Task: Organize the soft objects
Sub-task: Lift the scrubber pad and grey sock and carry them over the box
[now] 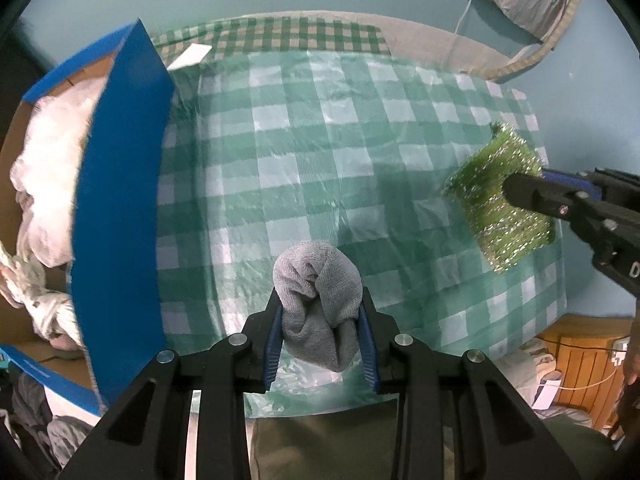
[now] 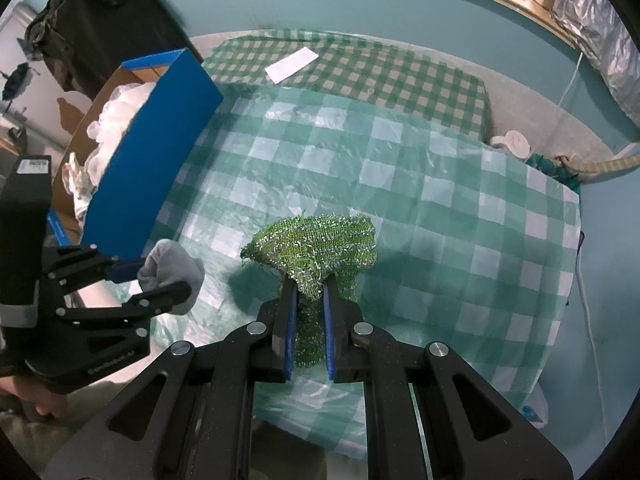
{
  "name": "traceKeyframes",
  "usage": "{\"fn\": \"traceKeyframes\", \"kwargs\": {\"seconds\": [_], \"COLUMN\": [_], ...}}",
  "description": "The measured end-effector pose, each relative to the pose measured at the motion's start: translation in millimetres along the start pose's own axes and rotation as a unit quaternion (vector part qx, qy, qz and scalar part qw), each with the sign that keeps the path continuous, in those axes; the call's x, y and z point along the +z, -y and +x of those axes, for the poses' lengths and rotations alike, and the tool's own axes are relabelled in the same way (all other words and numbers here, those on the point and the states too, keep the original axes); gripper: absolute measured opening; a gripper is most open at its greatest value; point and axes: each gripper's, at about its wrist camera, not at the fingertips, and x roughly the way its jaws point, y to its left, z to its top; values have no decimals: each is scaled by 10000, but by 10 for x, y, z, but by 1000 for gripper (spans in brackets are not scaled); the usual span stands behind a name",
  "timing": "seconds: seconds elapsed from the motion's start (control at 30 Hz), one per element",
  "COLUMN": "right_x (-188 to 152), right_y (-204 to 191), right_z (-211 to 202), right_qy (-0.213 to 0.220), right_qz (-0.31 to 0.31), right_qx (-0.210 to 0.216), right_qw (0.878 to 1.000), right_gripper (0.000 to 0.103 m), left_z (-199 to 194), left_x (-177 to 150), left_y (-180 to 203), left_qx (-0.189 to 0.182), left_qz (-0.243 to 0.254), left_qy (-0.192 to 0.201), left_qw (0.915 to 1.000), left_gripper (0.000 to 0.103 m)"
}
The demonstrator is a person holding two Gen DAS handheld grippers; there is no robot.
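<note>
My left gripper (image 1: 320,300) is shut on a grey rolled sock (image 1: 318,292) and holds it above the checked tablecloth, just right of the blue box (image 1: 120,200). In the right wrist view the sock (image 2: 172,270) and left gripper (image 2: 160,280) show at the left. My right gripper (image 2: 310,292) is shut on a sparkly green scrub cloth (image 2: 316,246) and holds it above the table. In the left wrist view that cloth (image 1: 500,204) hangs at the right with the right gripper (image 1: 532,188) on it.
The blue-sided cardboard box (image 2: 148,152) holds white fluffy material (image 1: 52,168) and a crumpled cloth (image 1: 40,304). A green-checked cloth under clear plastic (image 2: 400,184) covers the table. A white card (image 2: 292,65) lies at the far side. A white kettle (image 2: 514,144) stands at the right.
</note>
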Motion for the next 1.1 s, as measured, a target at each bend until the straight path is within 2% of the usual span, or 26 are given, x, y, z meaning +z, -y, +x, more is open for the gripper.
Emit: {"fn": "traceKeyframes", "kwargs": {"seconds": [0.47,1.1], "right_x": [188,566], "right_y": [-222,-772], "right_z": [-204,-285], "right_qy": [208,381], "right_qz": [-117,-411], "right_qx": [-4,147], "right_qw": [9997,9983], "right_gripper": [10,10], "left_z": [-473,-815], "left_x": [198,205], "left_y": [-153,-692], "left_qx": [-24,218], "left_qz": [-68,-264], "left_qy": [463,734], "left_qw": [9989,9967], "left_gripper": [34,34]}}
